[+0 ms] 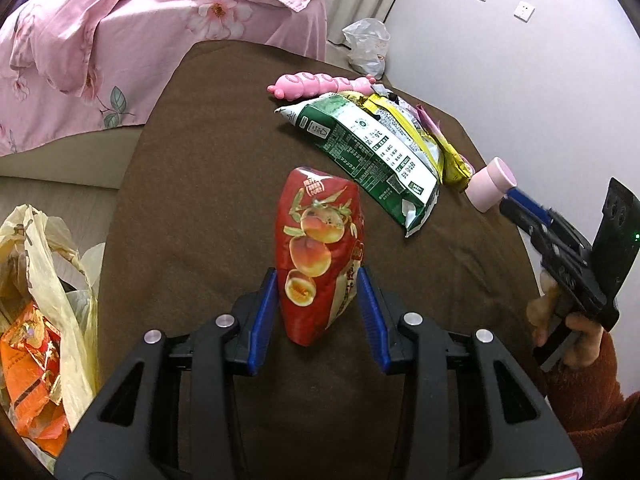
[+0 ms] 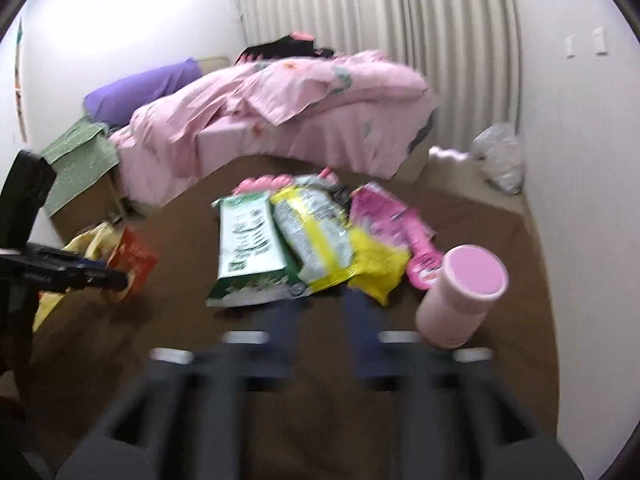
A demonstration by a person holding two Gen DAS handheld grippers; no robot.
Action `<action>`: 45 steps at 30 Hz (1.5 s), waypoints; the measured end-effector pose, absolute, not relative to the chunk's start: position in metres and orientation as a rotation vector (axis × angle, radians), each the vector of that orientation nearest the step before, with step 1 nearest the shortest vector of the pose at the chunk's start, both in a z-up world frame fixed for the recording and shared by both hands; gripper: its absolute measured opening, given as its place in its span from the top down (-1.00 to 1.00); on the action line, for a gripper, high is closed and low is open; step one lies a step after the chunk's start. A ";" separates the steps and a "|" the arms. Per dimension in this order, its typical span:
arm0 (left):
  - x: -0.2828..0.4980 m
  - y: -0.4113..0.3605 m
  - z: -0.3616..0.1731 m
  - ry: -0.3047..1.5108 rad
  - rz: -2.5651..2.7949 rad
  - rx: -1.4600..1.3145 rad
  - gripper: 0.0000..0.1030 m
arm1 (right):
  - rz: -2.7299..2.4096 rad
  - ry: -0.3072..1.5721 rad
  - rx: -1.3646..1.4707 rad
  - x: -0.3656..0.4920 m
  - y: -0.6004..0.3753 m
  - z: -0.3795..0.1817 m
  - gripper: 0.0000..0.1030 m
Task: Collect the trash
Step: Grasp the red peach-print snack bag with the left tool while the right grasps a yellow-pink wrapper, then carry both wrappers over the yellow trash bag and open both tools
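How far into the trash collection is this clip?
Early to midway. The yellow plastic bag already holds an orange wrapper. The left gripper has the red snack bag between its fingers. Left: the green packet, yellow packet and pink wrapper; the right gripper holds nothing.

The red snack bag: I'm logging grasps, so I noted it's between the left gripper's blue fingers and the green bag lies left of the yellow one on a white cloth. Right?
Nearly. The red snack bag and green bag are as stated, but the cloth is brown, as the left wrist view shows.
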State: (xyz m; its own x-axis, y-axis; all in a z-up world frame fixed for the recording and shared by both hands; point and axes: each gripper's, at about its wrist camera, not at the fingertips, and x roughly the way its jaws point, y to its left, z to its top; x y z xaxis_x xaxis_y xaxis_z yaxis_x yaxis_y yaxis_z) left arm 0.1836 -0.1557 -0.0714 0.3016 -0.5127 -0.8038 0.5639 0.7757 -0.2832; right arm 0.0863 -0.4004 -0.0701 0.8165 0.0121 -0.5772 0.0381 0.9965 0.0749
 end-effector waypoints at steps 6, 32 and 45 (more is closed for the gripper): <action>0.180 -0.156 -0.073 1.043 -0.700 0.063 0.27 | -0.238 0.608 -0.214 0.121 -0.377 -0.086 0.15; 0.173 -0.133 -0.058 1.000 -0.701 0.013 0.27 | 0.095 0.687 -0.048 0.034 -0.340 -0.054 0.78; 0.139 -0.066 -0.018 0.881 -0.624 -0.023 0.30 | 0.211 0.628 -0.014 0.048 -0.301 -0.023 0.78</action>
